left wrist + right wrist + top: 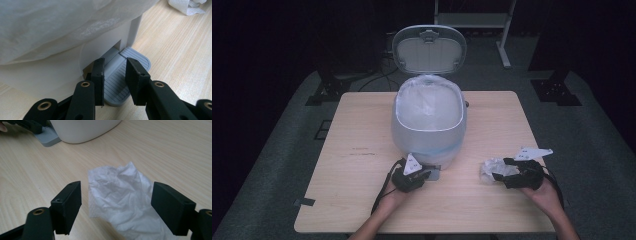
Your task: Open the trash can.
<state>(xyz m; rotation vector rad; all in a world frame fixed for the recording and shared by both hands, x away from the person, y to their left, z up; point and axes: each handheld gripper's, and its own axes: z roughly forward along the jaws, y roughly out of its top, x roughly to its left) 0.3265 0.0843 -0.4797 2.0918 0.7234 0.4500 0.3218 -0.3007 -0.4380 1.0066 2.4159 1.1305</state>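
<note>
Nearest, the right claw (116,207) is spread wide, its jaws either side of a crumpled white tissue (122,195) lying flat on the wooden tabletop (362,170). The left claw (115,80) sits nearly pressed together over the bin's grey foot pedal (125,75), seemingly pressing it. Beyond, the white pedal bin (429,125) stands bag-lined, its lid (429,49) raised.

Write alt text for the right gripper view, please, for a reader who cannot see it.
The right gripper is open, its two black jaws set on either side of a crumpled white tissue lying on a light wooden table. At the top left stand the white base of a bin and its grey pedal.
</note>
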